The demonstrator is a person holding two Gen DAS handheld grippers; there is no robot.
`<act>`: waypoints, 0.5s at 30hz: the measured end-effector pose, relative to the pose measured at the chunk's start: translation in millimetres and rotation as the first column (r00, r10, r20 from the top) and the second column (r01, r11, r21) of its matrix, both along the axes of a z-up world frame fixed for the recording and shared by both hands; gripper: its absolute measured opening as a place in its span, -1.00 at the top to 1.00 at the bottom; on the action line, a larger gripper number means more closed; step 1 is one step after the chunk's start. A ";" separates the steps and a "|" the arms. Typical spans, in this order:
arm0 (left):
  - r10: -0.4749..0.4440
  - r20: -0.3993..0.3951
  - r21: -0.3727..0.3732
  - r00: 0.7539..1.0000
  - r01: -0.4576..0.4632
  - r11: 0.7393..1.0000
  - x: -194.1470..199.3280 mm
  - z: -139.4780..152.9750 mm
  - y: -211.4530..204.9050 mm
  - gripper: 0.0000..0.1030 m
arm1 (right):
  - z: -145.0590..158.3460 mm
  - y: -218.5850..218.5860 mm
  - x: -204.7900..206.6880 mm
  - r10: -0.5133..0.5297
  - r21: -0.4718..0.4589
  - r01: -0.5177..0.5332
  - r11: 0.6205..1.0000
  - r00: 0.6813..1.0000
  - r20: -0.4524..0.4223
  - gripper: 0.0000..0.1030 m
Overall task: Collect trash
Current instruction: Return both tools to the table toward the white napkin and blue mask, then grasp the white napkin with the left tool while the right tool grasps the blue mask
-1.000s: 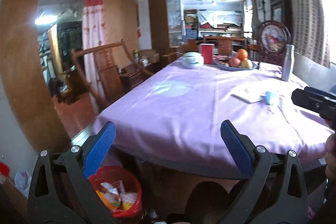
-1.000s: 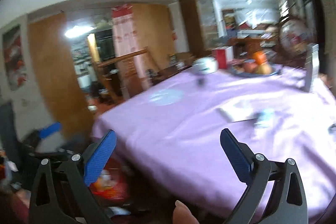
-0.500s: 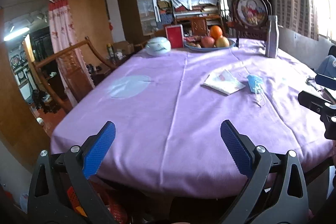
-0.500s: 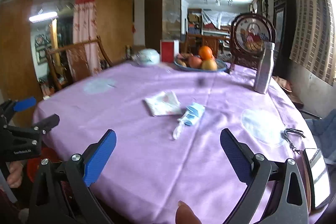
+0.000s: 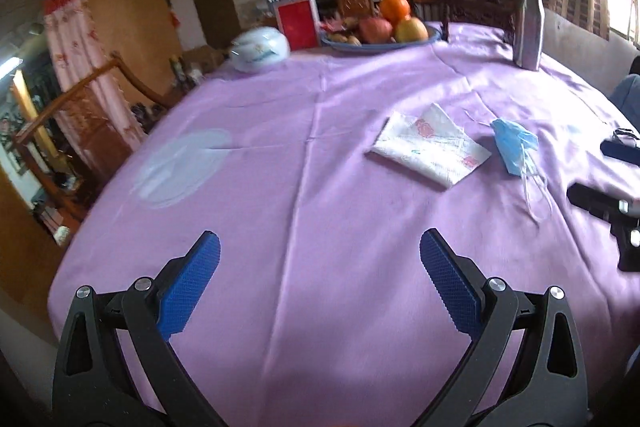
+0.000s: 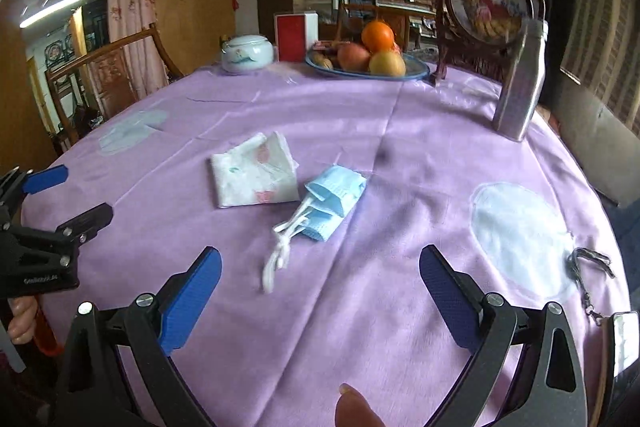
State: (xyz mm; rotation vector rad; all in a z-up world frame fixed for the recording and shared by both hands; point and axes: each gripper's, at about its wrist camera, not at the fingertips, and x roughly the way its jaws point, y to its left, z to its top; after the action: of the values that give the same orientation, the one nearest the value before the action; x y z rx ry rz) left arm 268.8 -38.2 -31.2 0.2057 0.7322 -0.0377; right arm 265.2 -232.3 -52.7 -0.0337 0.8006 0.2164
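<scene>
A crumpled blue face mask (image 6: pixel 332 205) with white ear loops and a folded white napkin (image 6: pixel 254 179) lie on the purple tablecloth (image 6: pixel 360 131). Both show in the left wrist view too: the mask (image 5: pixel 514 147) and the napkin (image 5: pixel 430 149). My right gripper (image 6: pixel 320 291) is open and empty, hovering just short of the mask. My left gripper (image 5: pixel 320 279) is open and empty over the cloth, well short of the napkin. The left gripper also shows at the left edge of the right wrist view (image 6: pixel 60 199). The right gripper's fingers (image 5: pixel 600 201) show at the right edge of the left wrist view.
At the table's far side stand a fruit plate (image 6: pixel 416 71), a red box (image 6: pixel 294 37), a white lidded bowl (image 6: pixel 248 53) and a metal bottle (image 6: pixel 520 91). Keys (image 6: pixel 586 267) and a phone (image 6: pixel 624 341) lie at the right. A wooden chair (image 6: pixel 120 67) stands left.
Both grippers have risen and moved forward over the table. The red bin on the floor has left the left wrist view. The mask and napkin are closer in both views.
</scene>
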 end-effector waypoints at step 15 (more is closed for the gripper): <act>-0.098 -0.258 -0.084 0.961 0.079 0.993 144.6 -35.9 -89.3 -0.88 | -32.4 -28.6 26.5 -0.005 0.239 0.056 0.969 0.978 -0.210 -0.89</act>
State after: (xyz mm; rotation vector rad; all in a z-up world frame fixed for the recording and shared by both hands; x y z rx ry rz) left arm 413.4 -127.6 -67.0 0.1653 0.9836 -0.1793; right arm 291.7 -260.9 -85.1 0.2373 0.9777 0.2916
